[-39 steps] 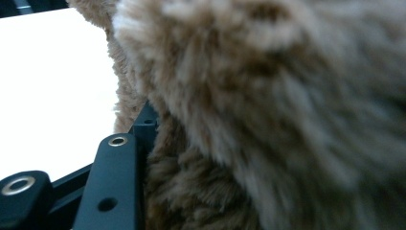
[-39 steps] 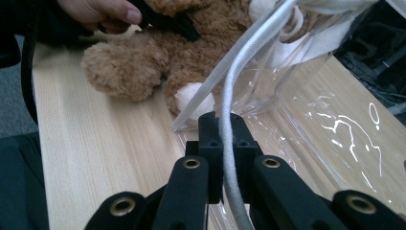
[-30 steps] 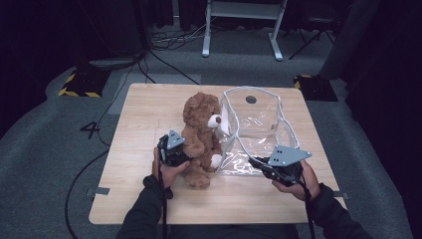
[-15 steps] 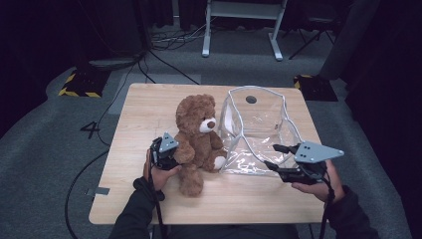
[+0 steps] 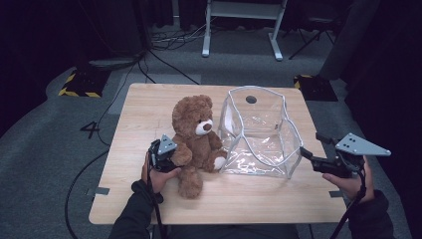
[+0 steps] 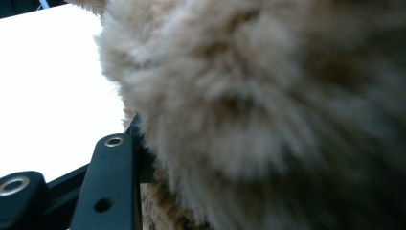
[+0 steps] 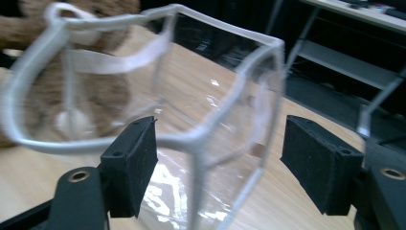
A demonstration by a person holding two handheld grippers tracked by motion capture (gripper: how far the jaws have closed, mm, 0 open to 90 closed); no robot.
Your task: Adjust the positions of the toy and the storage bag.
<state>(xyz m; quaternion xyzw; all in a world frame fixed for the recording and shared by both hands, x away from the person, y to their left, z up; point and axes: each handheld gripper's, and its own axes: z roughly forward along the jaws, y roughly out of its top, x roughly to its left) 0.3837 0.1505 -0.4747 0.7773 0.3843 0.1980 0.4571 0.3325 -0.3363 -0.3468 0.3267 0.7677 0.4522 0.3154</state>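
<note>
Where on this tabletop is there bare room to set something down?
Bare wood: the far left corner behind the teddy bear, the left edge strip beside the left gripper, and the near edge of the table below the clear bag. Crowded: the middle, where bear and bag sit side by side.

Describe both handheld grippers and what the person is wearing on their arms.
Left gripper and right gripper are black, each topped by a grey three-cornered plate with a black cable trailing down. The right gripper's pads are black foam. Both sleeves are dark.
</note>
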